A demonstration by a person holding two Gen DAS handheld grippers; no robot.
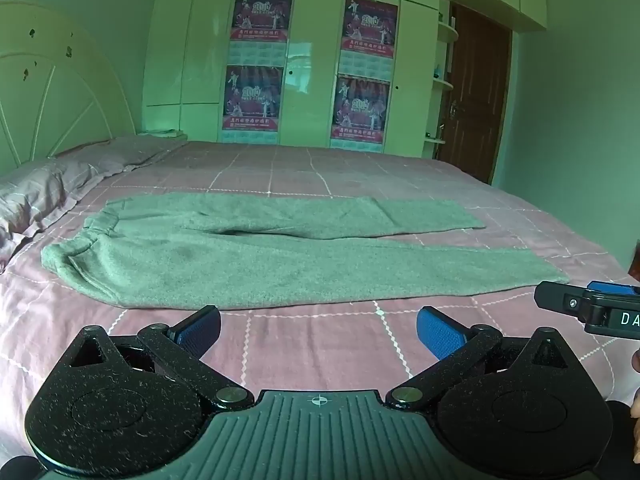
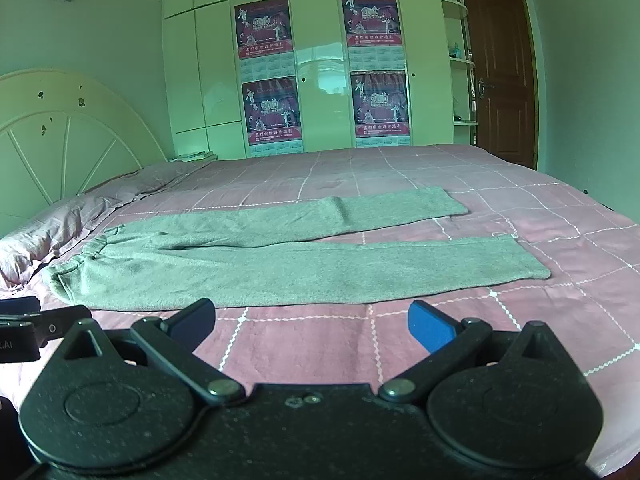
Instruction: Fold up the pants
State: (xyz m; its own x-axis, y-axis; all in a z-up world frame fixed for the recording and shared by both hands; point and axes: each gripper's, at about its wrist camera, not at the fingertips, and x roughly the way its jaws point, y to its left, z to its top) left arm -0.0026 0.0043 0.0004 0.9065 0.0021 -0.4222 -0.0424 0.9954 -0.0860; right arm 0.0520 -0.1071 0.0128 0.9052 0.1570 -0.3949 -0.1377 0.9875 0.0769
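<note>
Grey-green pants (image 1: 248,256) lie flat and unfolded across the pink checked bed (image 1: 320,344), waistband at the left, both legs stretched to the right. The right wrist view shows the same pants (image 2: 280,268) with a gap of bedspread between the leg ends. My left gripper (image 1: 318,330) hovers open over the bedspread just short of the near leg's edge, nothing between its blue pads. My right gripper (image 2: 312,322) is likewise open and empty, also just short of the near leg. The right gripper's tip shows at the right edge of the left wrist view.
Pink pillows (image 1: 48,184) lie at the bed's left end against a cream headboard (image 1: 52,92). A cream wardrobe (image 1: 312,60) with posters fills the far wall. A brown door (image 1: 476,92) stands at the back right. The bed (image 2: 560,280) drops off at the right.
</note>
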